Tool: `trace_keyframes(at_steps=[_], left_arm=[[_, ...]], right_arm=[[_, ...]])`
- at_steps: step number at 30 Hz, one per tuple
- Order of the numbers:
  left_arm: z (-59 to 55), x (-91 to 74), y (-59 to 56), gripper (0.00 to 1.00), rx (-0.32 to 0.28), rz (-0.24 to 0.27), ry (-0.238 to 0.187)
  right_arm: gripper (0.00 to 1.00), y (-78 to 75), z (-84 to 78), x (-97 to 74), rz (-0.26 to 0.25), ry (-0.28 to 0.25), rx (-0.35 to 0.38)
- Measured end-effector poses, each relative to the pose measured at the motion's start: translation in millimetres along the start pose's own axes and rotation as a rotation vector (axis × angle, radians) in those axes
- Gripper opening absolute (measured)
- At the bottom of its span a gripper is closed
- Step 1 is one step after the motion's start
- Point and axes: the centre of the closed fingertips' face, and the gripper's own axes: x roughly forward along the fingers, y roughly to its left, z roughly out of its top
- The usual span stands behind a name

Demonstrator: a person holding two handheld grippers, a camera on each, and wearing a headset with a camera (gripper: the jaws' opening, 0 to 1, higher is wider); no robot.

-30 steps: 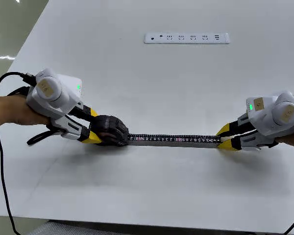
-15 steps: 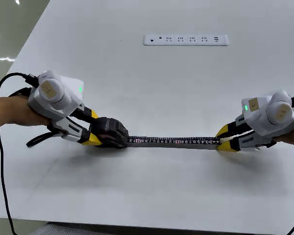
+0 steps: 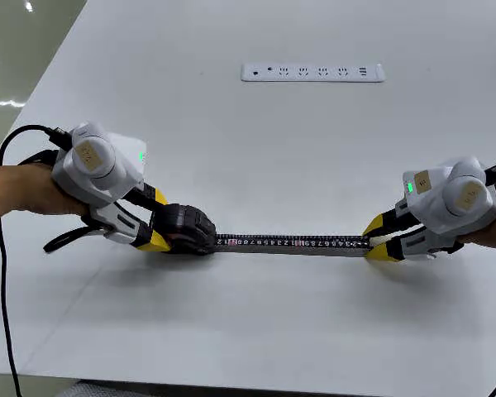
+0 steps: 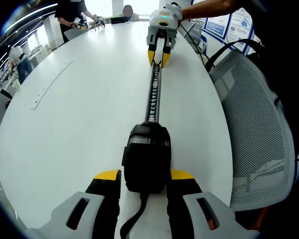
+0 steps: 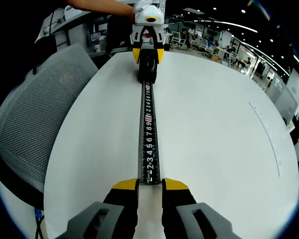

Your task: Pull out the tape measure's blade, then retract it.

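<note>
Black and chunky, the case point(image 3: 184, 229) sits on the white table point(image 3: 256, 149), at the near left in the head view. The left gripper point(image 3: 157, 219) is closed around it, with one yellow-tipped jaw pressing on each side. In the left gripper view the case fills the space between the two jaws, and its strap runs down toward the camera. A hand point(image 3: 23, 190) holds this gripper from the left. A black cable point(image 3: 0, 265) loops from the gripper's back end down past the table's near edge.

The blade point(image 3: 291, 241) is pulled out of the case and runs in a straight line to the right. It is low over the table or lying on it; I cannot tell which. It is dark, and its printed numbers face upward. The right gripper point(image 3: 374, 238) grips the free end of the blade. In the right gripper view its two yellow tips are close together with the blade's tip between them, and the numbers begin just in front of the jaws. The two grippers face each other, well apart.

A white power strip point(image 3: 312, 73) lies at the far side of the table, well apart from the tape. In the left gripper view a grey mesh chair point(image 4: 254, 129) stands beside the table's edge.
</note>
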Motion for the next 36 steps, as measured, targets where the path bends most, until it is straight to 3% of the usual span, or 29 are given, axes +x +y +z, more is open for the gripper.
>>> trace_keyframes(at_steps=[16, 25, 36], left_arm=[[-2.0, -15.4, 0.3, 0.41, -0.041, 0.031, -0.005], [-7.5, -21.4, -13.5, 0.51, -0.083, 0.03, -0.011], [-7.3, -26.6, -27.3, 0.65, -0.156, 0.061, -0.074]], right_arm=[[0.31, 1.2, -5.3, -14.0, -0.023, 0.012, 0.0], [0.4, 6.6, -7.8, -24.7, -0.052, 0.003, 0.025], [0.51, 17.5, -7.8, -35.1, -0.083, -0.023, 0.085]])
